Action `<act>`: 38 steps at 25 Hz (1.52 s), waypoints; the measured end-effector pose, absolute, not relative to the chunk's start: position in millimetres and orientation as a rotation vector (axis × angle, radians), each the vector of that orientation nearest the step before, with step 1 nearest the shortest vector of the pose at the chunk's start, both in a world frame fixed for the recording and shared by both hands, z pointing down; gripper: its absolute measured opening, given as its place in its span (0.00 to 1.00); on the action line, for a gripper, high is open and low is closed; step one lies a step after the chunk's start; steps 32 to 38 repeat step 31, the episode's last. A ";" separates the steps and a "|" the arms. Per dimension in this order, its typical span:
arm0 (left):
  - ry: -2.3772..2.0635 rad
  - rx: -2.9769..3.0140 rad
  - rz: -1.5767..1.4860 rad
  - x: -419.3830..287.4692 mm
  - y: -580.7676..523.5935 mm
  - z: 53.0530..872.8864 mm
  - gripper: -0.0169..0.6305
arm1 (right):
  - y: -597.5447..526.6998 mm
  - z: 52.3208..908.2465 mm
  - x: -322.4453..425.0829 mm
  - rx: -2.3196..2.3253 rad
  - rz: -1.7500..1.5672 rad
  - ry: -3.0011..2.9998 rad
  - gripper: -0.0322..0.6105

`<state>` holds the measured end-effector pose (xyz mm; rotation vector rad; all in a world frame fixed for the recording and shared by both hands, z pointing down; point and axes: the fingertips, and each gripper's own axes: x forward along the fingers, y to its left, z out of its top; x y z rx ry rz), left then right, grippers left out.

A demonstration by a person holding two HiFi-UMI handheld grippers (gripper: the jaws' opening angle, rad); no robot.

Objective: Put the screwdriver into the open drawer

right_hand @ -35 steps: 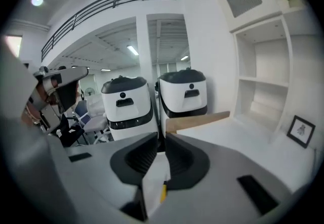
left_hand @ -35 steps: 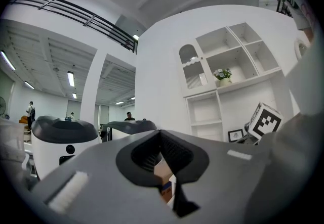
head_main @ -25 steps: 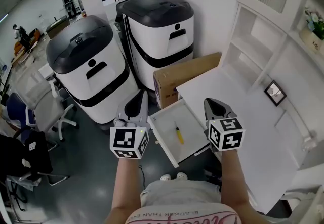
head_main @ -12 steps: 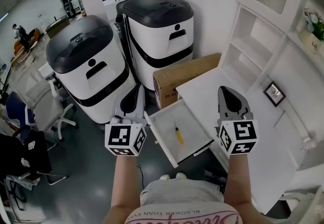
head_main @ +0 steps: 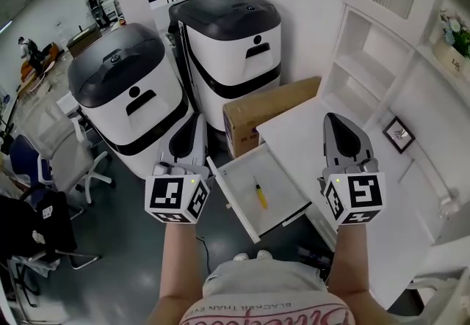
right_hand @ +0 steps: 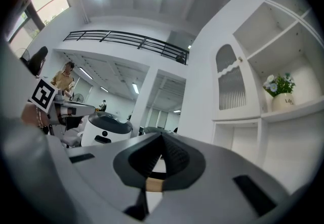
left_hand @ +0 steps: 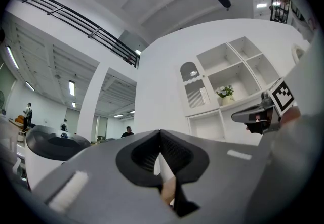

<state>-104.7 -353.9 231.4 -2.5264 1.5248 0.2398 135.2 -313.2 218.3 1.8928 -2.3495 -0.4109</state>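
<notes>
A yellow-handled screwdriver [head_main: 259,193] lies inside the open white drawer [head_main: 239,207] pulled out of the white desk [head_main: 308,133]. My left gripper [head_main: 192,133] is held up to the left of the drawer, jaws shut with nothing in them. My right gripper [head_main: 339,134] is raised over the desk top to the right of the drawer, also shut and empty. In the left gripper view the jaws [left_hand: 161,139] meet at their tips and point at the white shelf unit; the right gripper [left_hand: 255,114] shows at that view's right. In the right gripper view the jaws [right_hand: 161,142] are likewise closed.
Two white-and-black machines [head_main: 132,96] [head_main: 231,45] stand behind the drawer, with a cardboard box [head_main: 268,114] beside the desk. A framed picture [head_main: 399,134] sits on the desk and a flower pot [head_main: 455,41] on the shelf. An office chair [head_main: 66,162] stands at the left.
Both grippers have risen, the right one more, moving from beside the drawer to over the desk top. The screwdriver stays in the drawer.
</notes>
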 end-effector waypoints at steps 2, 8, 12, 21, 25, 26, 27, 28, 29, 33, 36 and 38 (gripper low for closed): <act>1.522 -2.520 0.240 -106.2 -353.2 226.6 0.04 | -310.8 212.4 134.7 1.902 -0.427 -2.350 0.06; 1.502 -2.501 0.237 -108.6 -348.7 215.9 0.04 | -306.0 203.3 135.1 1.922 -0.432 -2.368 0.06; 1.501 -2.485 0.259 -113.4 -344.2 208.0 0.04 | -300.3 200.0 132.9 1.925 -0.441 -2.373 0.06; 1.516 -2.465 0.251 -118.9 -338.9 207.1 0.04 | -293.7 196.2 128.0 1.915 -0.453 -2.380 0.06; 1.518 -2.457 0.257 -122.0 -335.1 204.6 0.04 | -290.8 194.0 123.3 1.908 -0.458 -2.394 0.06; 1.519 -2.455 0.259 -122.9 -334.3 204.0 0.04 | -290.4 194.2 122.5 1.908 -0.454 -2.398 0.06; 1.519 -2.455 0.262 -123.5 -333.7 203.5 0.04 | -290.2 194.7 122.1 1.909 -0.447 -2.401 0.06; 1.519 -2.454 0.264 -123.8 -333.2 203.0 0.04 | -290.1 195.3 122.1 1.910 -0.437 -2.405 0.06; 1.519 -2.453 0.265 -123.8 -332.9 202.5 0.04 | -290.0 195.9 122.4 1.913 -0.427 -2.410 0.06; 1.518 -2.451 0.266 -123.6 -332.3 201.5 0.04 | -289.3 196.8 123.2 1.918 -0.407 -2.421 0.06; 1.518 -2.451 0.266 -123.6 -332.3 201.5 0.04 | -289.3 196.8 123.2 1.918 -0.407 -2.421 0.06; 1.518 -2.451 0.266 -123.6 -332.3 201.5 0.04 | -289.3 196.8 123.2 1.918 -0.407 -2.421 0.06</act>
